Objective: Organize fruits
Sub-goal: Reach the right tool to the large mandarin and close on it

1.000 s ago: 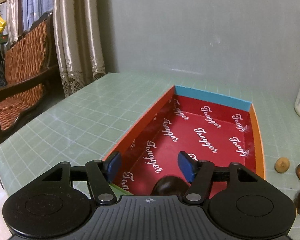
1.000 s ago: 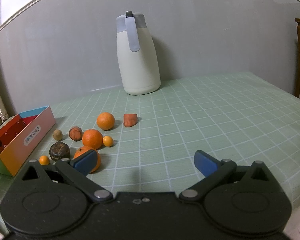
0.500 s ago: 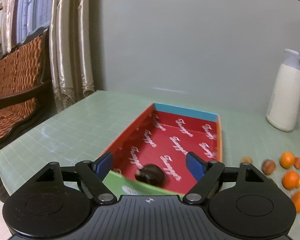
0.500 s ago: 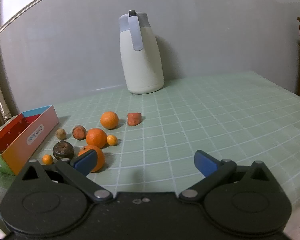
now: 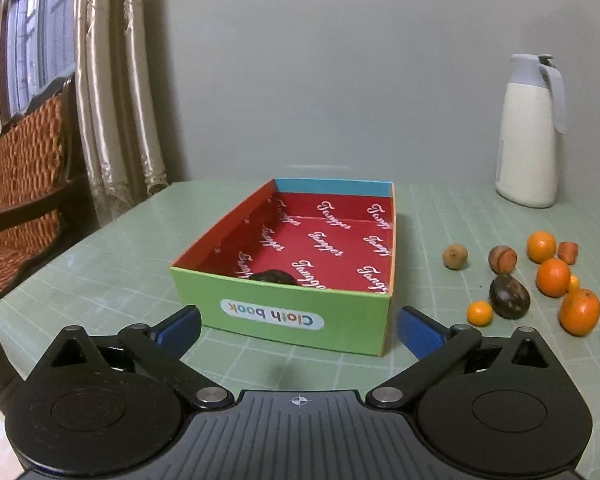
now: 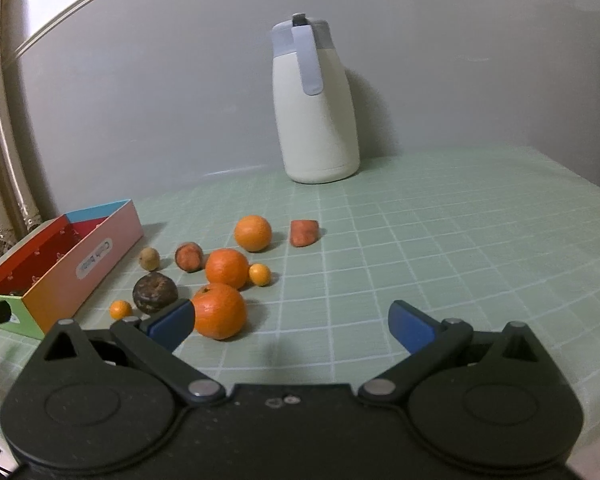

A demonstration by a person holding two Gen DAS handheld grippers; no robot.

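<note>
Jaws: both pairs wide, empty, left just opened | dark fruit half-hidden behind box wall

Upside down on the box's green end wall, lower middle of the left wrist view, a white oval label reads "Cloth book". The red lining inside repeats a white script word, roughly "Tangger". At the left of the right wrist view, the pink side's label is too blurred to read.
</note>
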